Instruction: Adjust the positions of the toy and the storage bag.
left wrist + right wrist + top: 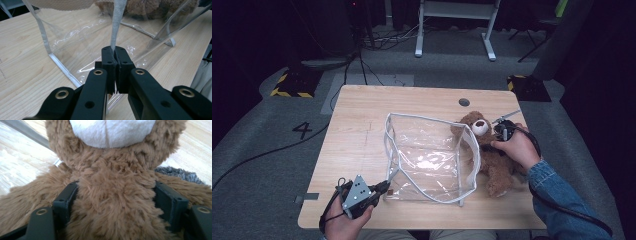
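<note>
Teddy bear [490,152] lay on the table [362,115] just beside the clear bag [427,157], not yet inside, with the right gripper [113,202] wide open around its chest while the left gripper [114,61] pinched the bag's white edge [117,22] tight.

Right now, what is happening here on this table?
A person works with two grippers on a wooden table. The left gripper is shut on the white trim of a clear bag, holding it up. The right gripper is at the teddy bear lying beside the bag: its jaws stand wide on either side of the bear's body, below the head. The bear is not yet in the bag.
</note>
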`<state>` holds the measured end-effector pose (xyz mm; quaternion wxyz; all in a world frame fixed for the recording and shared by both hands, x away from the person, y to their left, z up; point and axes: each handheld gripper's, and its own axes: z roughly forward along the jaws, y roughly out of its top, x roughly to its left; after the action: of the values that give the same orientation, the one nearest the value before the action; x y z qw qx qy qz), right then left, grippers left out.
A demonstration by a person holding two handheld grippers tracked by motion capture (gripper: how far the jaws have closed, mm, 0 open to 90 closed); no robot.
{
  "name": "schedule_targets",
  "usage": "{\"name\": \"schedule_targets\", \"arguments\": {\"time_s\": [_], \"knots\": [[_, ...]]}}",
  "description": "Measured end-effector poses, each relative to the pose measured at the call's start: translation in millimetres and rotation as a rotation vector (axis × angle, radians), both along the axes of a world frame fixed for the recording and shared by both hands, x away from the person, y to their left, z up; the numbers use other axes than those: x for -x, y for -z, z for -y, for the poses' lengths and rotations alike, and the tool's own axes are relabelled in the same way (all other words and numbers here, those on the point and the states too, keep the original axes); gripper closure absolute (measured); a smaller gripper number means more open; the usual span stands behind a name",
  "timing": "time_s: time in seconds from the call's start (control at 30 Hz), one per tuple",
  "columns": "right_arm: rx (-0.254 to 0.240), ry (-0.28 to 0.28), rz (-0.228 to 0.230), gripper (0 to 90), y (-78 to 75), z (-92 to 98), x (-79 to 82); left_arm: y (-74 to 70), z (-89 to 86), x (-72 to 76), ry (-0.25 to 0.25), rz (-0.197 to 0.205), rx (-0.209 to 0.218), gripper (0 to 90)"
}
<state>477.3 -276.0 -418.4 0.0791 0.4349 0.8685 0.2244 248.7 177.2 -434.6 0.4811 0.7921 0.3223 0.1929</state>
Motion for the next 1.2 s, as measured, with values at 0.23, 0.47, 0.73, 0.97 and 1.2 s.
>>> {"name": "schedule_targets", "arguments": {"time_s": [0.23, 0.47, 0.73, 0.97, 1.2], "knots": [[0.051, -0.012, -0.051, 35.4, 3.2, -5.7, -7.3, 0.5, -1.0, -0.7, 0.001, -0.001, -0.018, 87.0], [0.05, -0.027, -0.069, 50.4, 3.0, -2.8, -8.0, 0.2, 0.1, -0.5, -0.003, -0.005, -0.04, 87.1], [0.033, -0.025, -0.048, 67.7, -2.8, -1.9, -7.0, -0.7, -1.4, -0.2, -0.007, -0.012, -0.025, 82.5], [-0.093, -0.02, 0.052, 71.5, -11.6, 12.3, 6.5, -4.7, -0.2, 1.2, -0.003, -0.015, 0.051, 65.8], [-0.17, -0.032, 0.148, 71.0, -33.8, 18.6, 24.5, -6.6, 6.3, -2.1, 0.007, 0.0, 0.034, 58.1]]}}
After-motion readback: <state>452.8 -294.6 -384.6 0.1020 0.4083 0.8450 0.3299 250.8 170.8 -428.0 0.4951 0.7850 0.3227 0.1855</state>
